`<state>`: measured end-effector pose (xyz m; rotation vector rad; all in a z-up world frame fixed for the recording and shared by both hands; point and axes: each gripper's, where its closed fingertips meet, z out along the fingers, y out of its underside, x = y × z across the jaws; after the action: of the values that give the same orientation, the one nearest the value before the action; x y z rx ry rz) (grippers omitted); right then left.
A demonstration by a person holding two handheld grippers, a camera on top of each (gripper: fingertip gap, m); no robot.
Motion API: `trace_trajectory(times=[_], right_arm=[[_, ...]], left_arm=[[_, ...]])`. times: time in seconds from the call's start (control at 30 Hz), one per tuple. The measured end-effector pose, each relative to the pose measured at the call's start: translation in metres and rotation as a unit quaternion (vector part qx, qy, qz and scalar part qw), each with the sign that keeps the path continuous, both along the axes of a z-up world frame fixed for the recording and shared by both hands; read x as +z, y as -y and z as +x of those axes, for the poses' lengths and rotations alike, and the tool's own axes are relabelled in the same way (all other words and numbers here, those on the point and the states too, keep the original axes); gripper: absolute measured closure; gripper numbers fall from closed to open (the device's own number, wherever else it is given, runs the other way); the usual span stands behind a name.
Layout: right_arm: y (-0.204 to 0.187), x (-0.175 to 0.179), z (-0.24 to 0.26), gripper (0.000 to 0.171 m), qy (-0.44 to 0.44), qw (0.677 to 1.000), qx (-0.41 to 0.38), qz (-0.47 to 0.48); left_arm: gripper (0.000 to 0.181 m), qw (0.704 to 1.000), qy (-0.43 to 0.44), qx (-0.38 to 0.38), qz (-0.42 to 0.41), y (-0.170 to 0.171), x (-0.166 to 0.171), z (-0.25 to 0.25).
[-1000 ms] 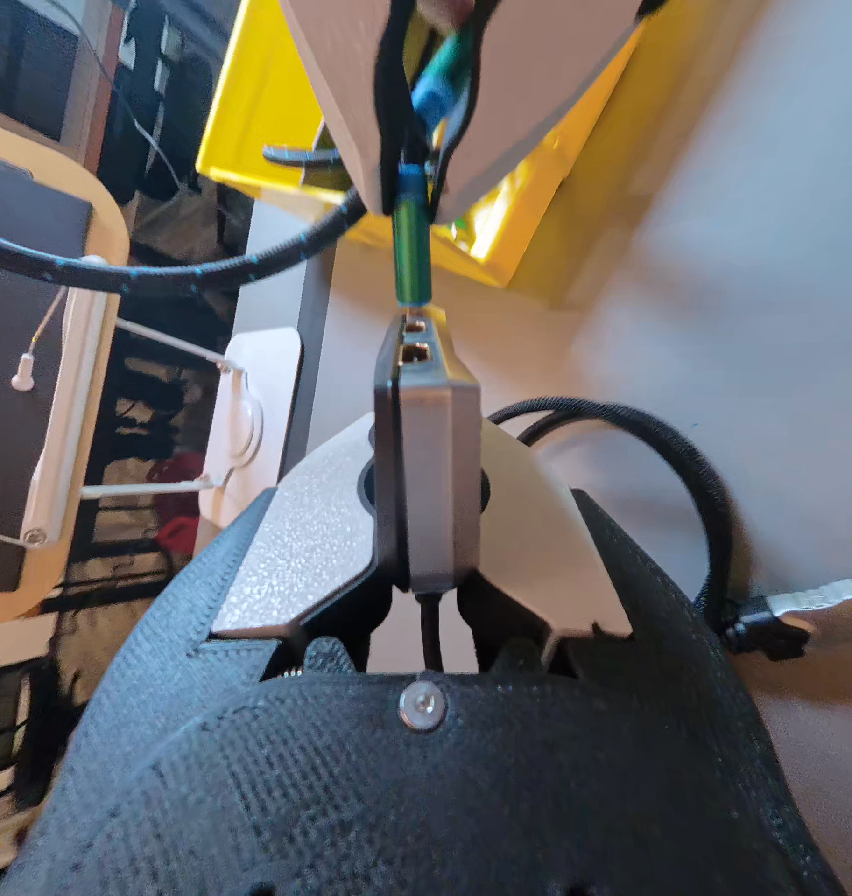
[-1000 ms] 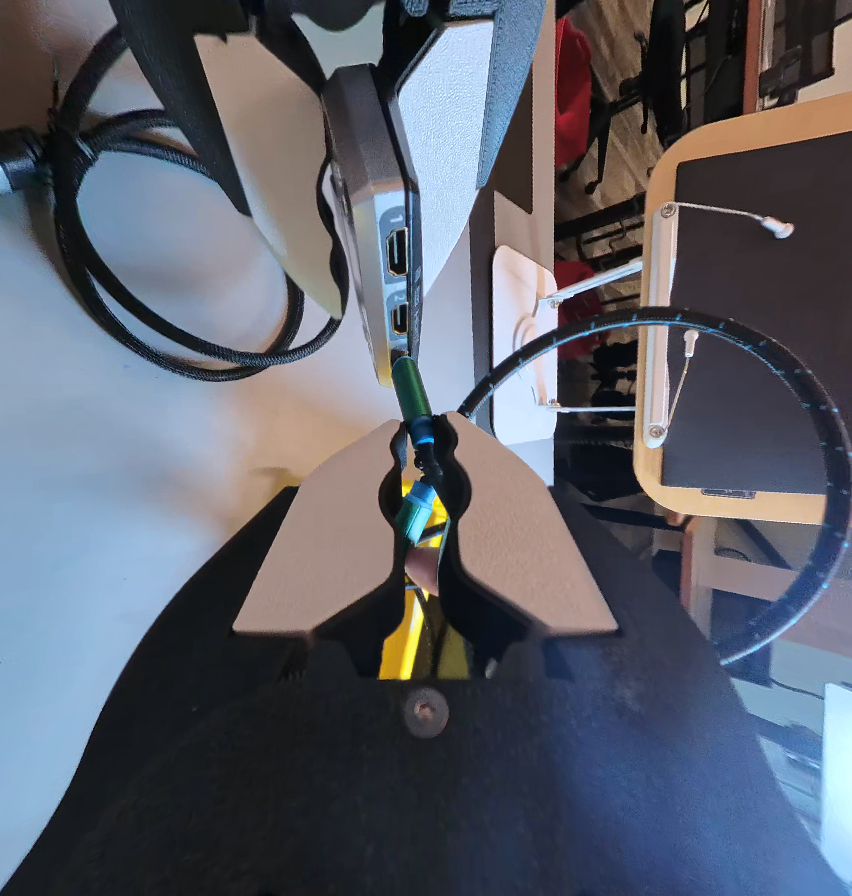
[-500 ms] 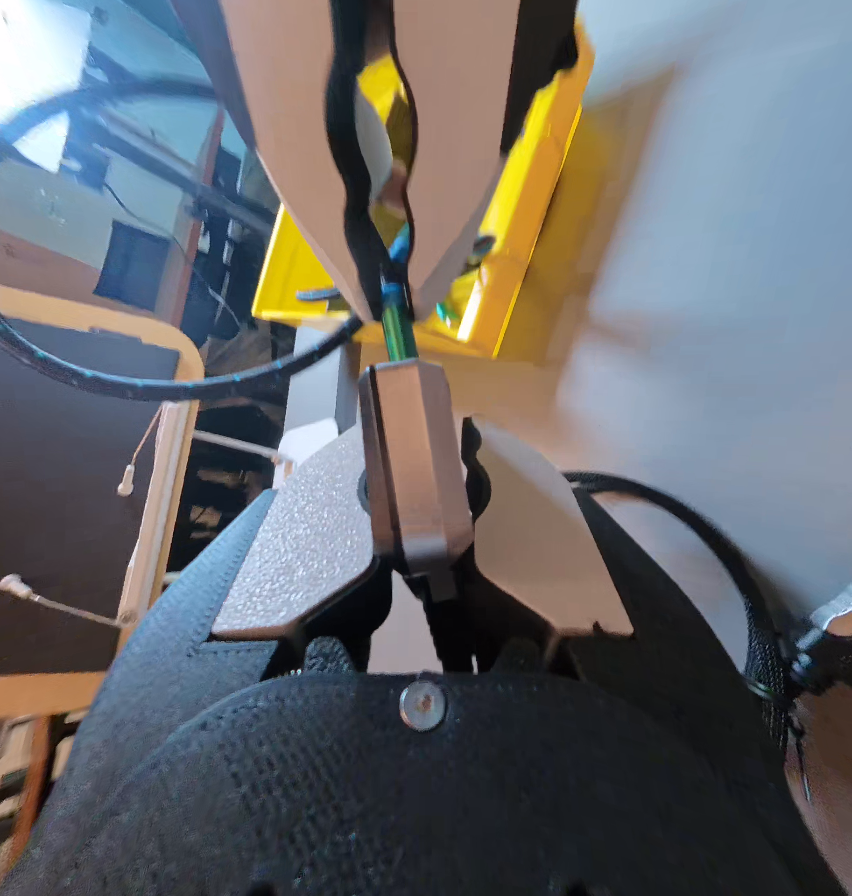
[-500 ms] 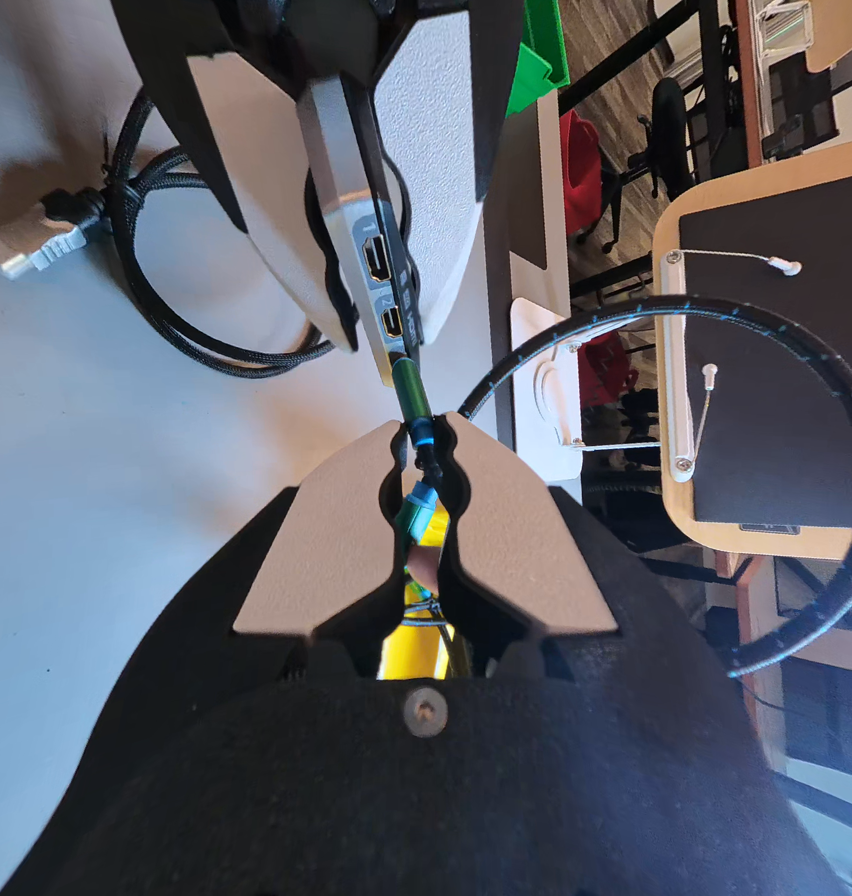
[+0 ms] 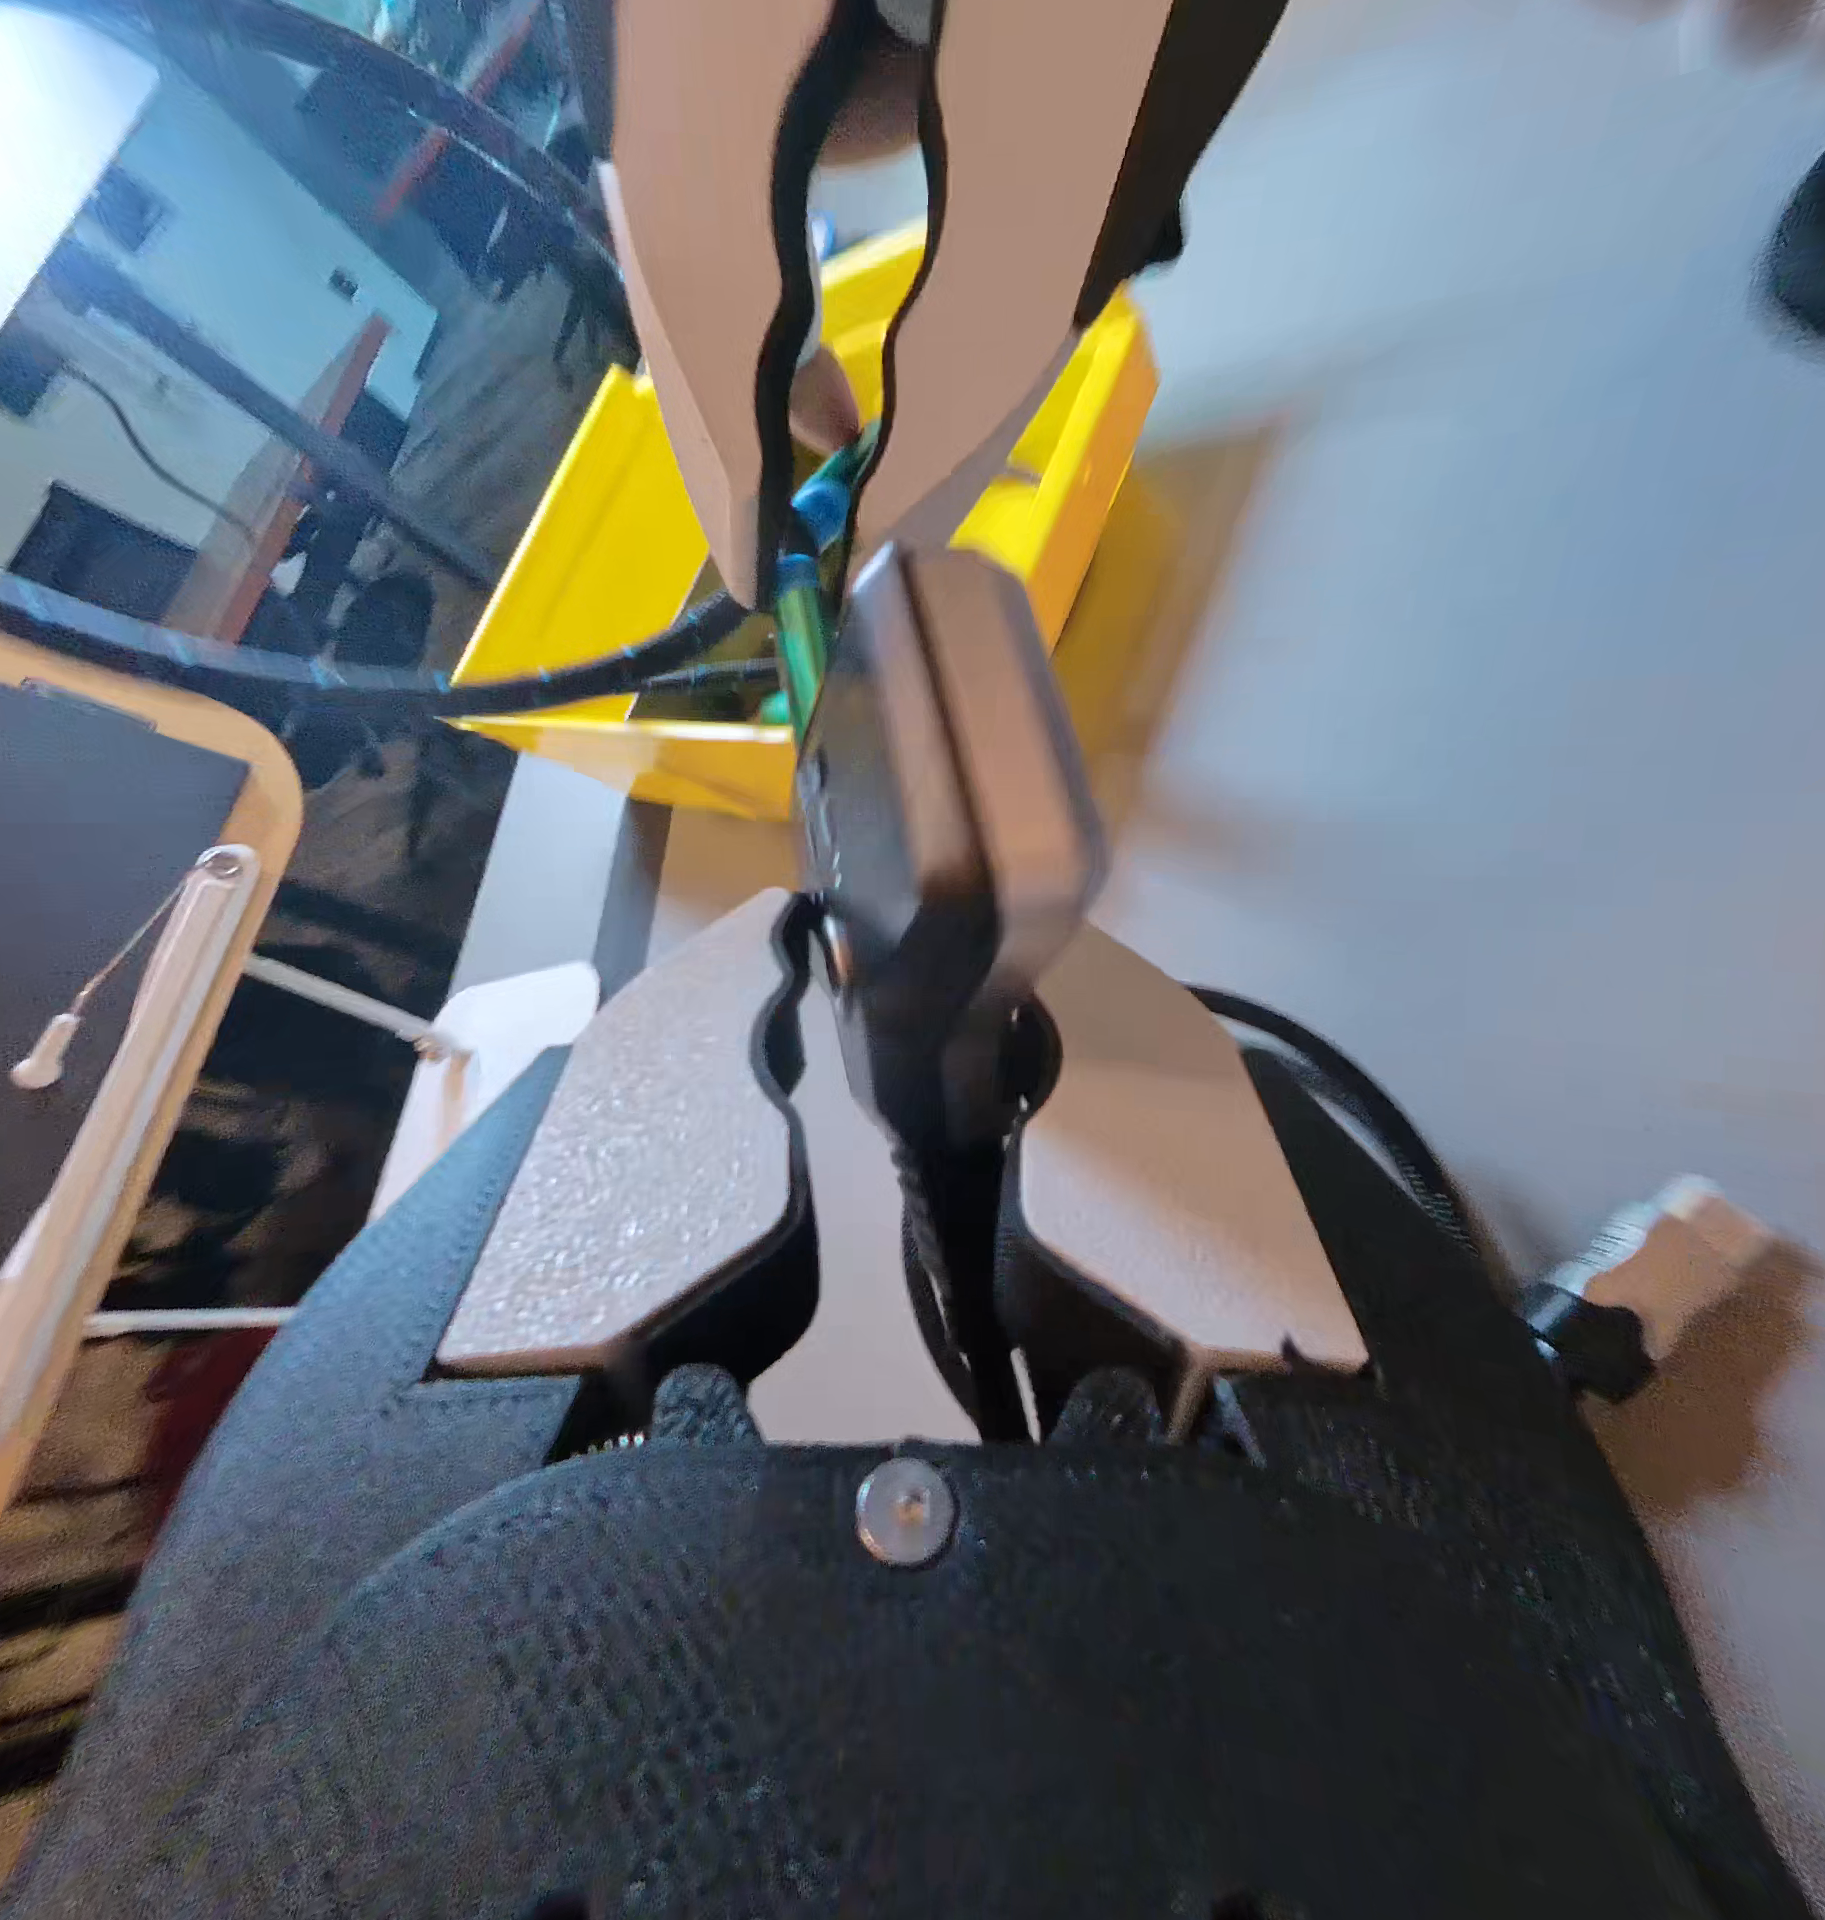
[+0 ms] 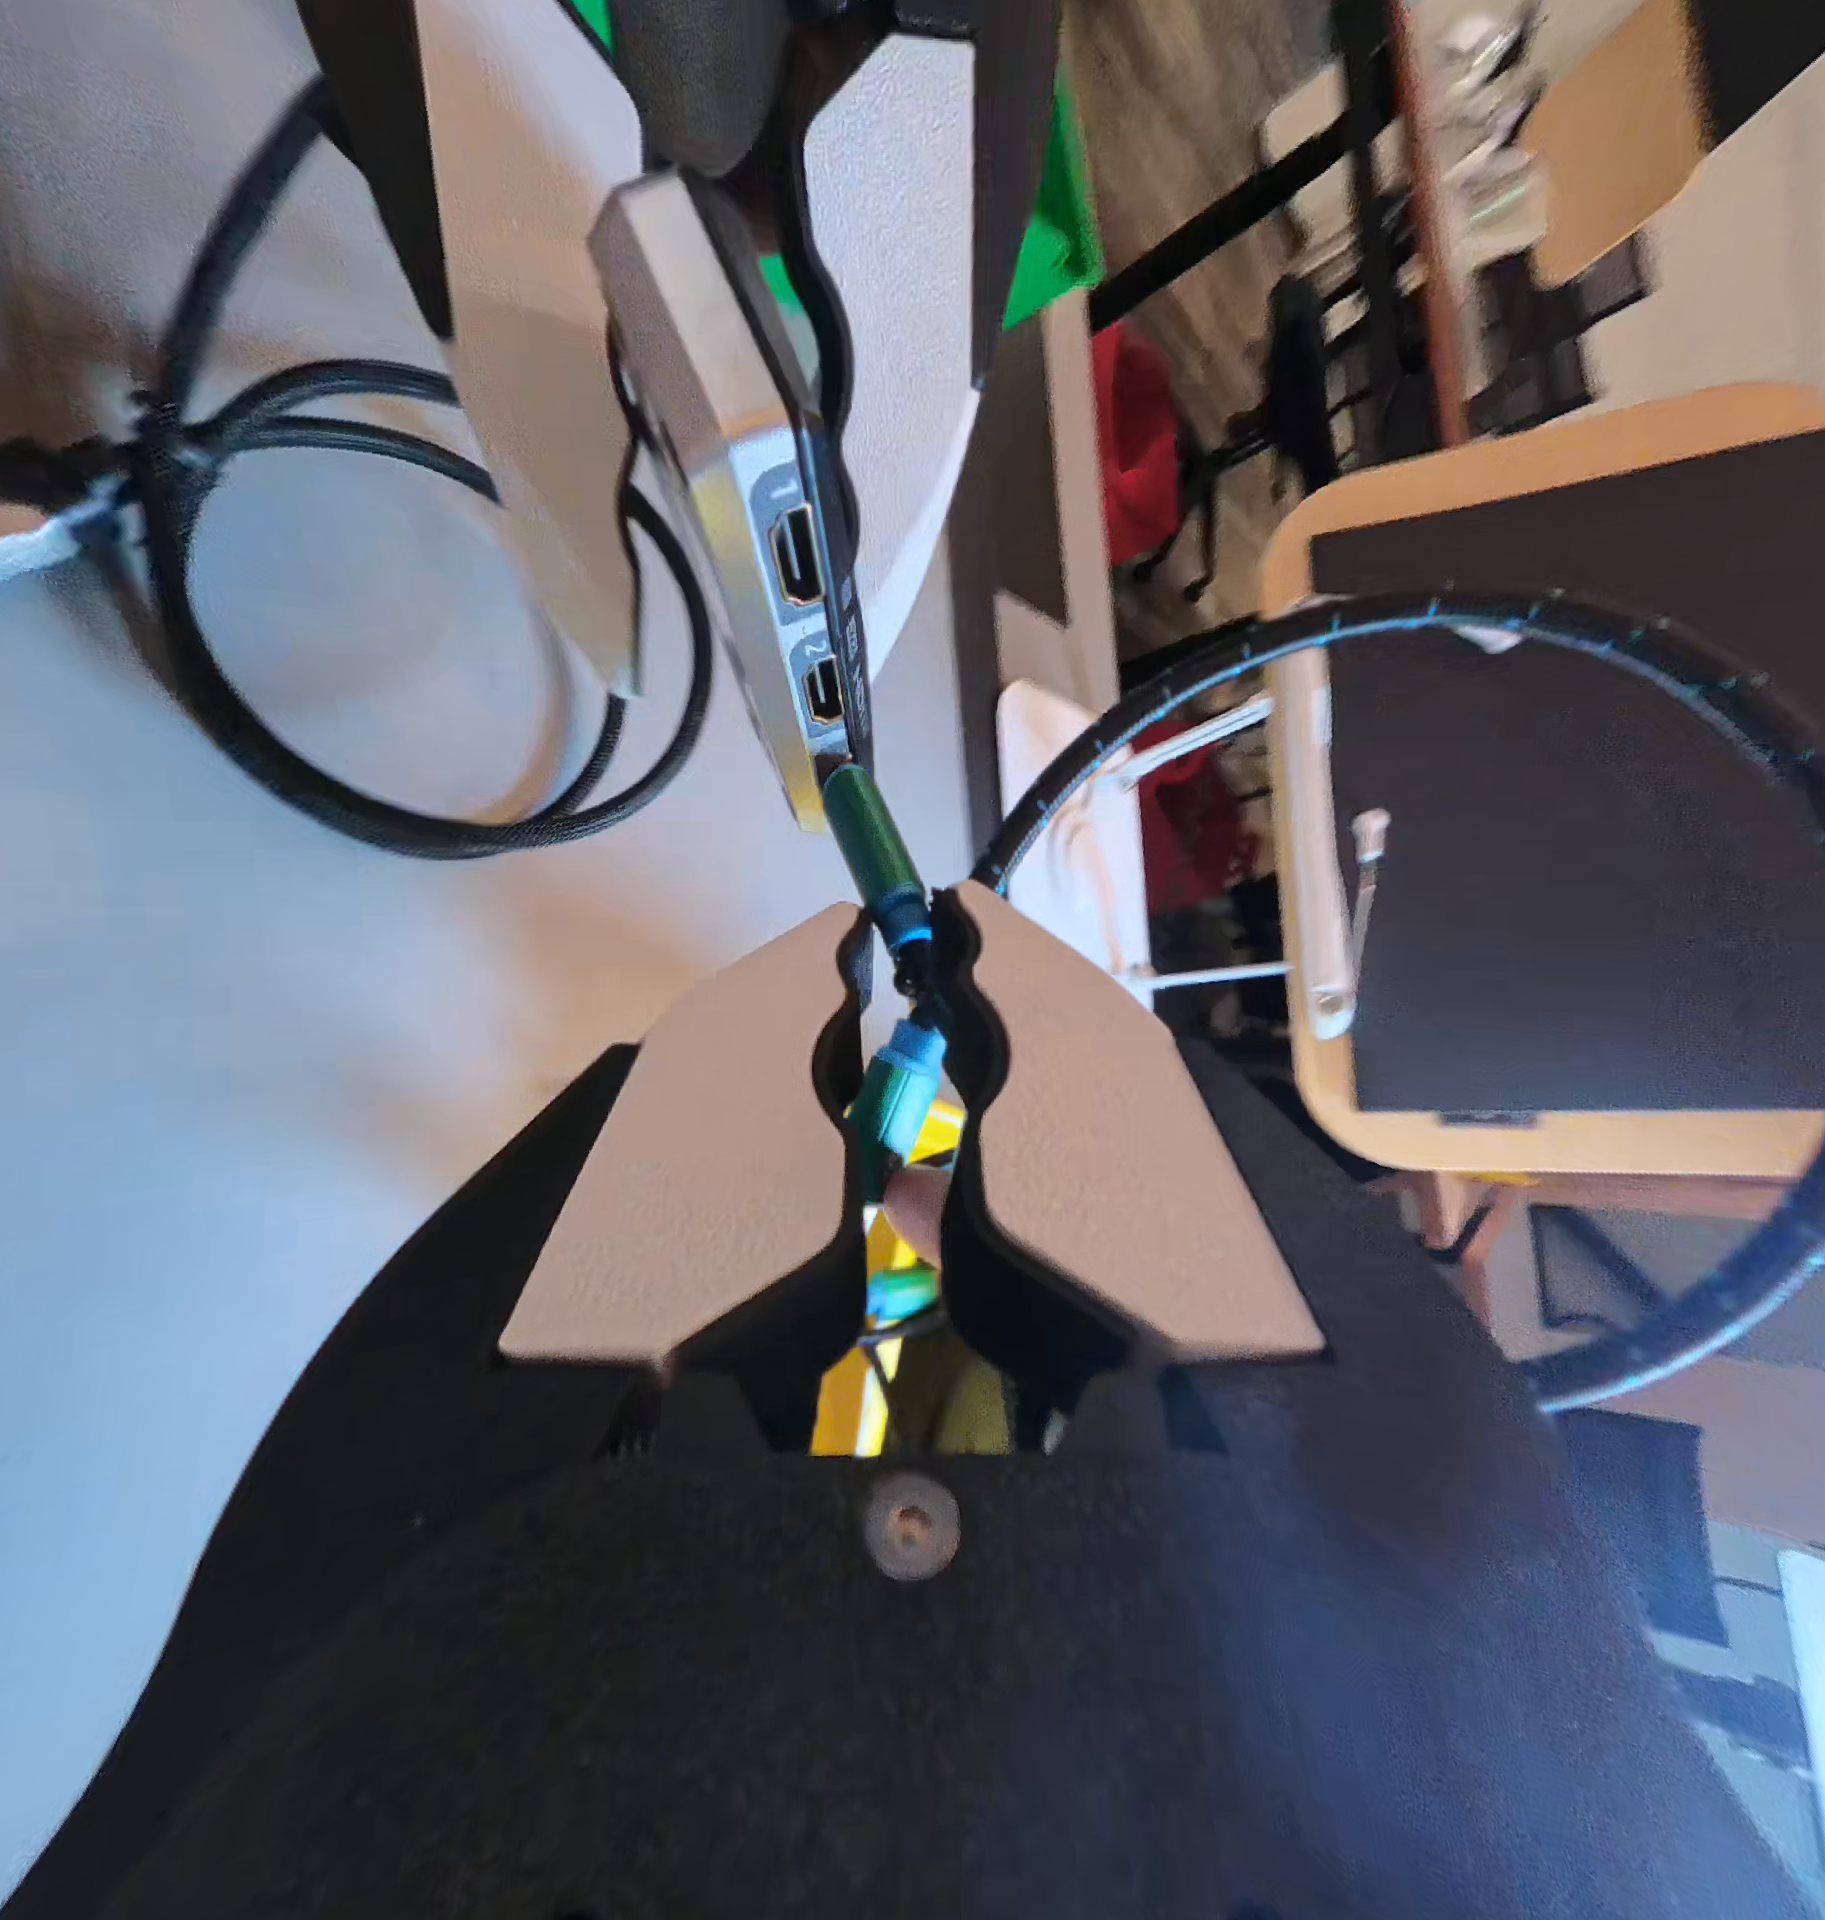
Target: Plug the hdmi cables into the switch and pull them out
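My left gripper (image 5: 929,925) is shut on the tail end of a grey HDMI switch (image 5: 949,790), which stands tilted between the fingers above the white table (image 5: 1510,727). In the right wrist view the switch (image 6: 700,436) shows two empty ports. A green plug (image 6: 872,842) sits in the port at its near end. My right gripper (image 6: 903,914) is shut on the plug's blue collar and cable. The plug (image 5: 799,644) and the right gripper (image 5: 825,416) also show in the left wrist view. The plug's black blue-flecked cable (image 6: 1510,613) loops off to the right.
The switch's own black braided cable (image 6: 399,821) lies coiled on the table, ending in a silver plug (image 5: 1677,1247). A yellow bin (image 5: 596,582) stands behind the grippers near the table edge. A tan-rimmed black board (image 6: 1614,831) is beyond the edge. A green bin (image 6: 1053,239) is farther off.
The switch has tilted over in my left gripper and both views have swung. The green plug stays in its port, and both grippers keep their hold.
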<state>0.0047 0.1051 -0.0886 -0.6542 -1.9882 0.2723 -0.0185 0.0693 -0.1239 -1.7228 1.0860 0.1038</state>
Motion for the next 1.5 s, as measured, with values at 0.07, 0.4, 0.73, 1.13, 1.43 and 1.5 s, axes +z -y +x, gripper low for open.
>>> trace_trajectory(times=[0.07, 0.4, 0.73, 1.13, 1.43, 1.5], right_arm=[[0.002, 0.015, 0.001, 0.16, -0.037, 0.999, 0.007, 0.017], [0.028, 0.053, -0.013, 0.16, -0.186, 0.963, 0.049, 0.188], [0.025, 0.064, -0.03, 0.16, -0.321, 0.903, 0.006, 0.287], [0.006, 0.063, -0.033, 0.16, -0.337, 0.897, -0.032, 0.286], [-0.087, 0.093, 0.023, 0.171, -0.364, 0.884, -0.178, 0.231], [-0.076, 0.086, 0.018, 0.171, -0.355, 0.912, -0.128, 0.158]], left_arm=[[0.136, 0.996, 0.079, -0.034, -0.03, 0.017, 0.019, 0.002], [0.131, 0.867, 0.475, -0.108, -0.107, 0.031, 0.059, -0.042], [0.156, 0.771, 0.591, -0.149, -0.184, 0.02, 0.071, 0.002], [0.158, 0.758, 0.616, -0.086, -0.195, 0.006, 0.074, -0.002], [0.16, 0.763, 0.626, -0.071, -0.143, 0.019, 0.095, -0.036], [0.161, 0.786, 0.603, -0.053, -0.122, 0.02, 0.098, -0.042]])
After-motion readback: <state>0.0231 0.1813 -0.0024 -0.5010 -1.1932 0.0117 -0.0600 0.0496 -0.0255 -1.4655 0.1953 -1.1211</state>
